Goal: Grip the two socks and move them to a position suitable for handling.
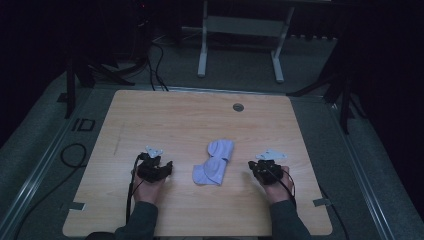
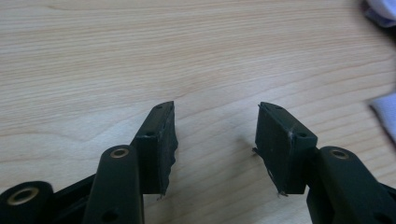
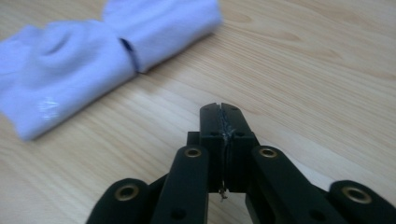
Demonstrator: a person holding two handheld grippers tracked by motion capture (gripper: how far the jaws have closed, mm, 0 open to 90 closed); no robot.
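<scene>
A pale lilac pair of socks [image 1: 214, 162] lies folded in a bundle on the wooden table [image 1: 200, 115], between the two hands. My left gripper [image 1: 156, 167] rests on the table to the left of the bundle; its jaws [image 2: 215, 140] stand apart with bare wood between them. A corner of the socks [image 2: 385, 114] shows at the right edge of the left gripper view. My right gripper [image 1: 261, 167] rests to the right of the bundle. In the right gripper view its jaws [image 3: 220, 116] are pressed together with nothing in them, and the socks [image 3: 93, 51] lie ahead to the upper left.
A round cable grommet [image 1: 238, 107] sits near the table's far edge. A white desk frame [image 1: 240, 35] stands on the floor behind the table, and black tripod legs [image 1: 80, 75] stand at both far corners. Cables [image 1: 72, 155] trail on the floor at the left.
</scene>
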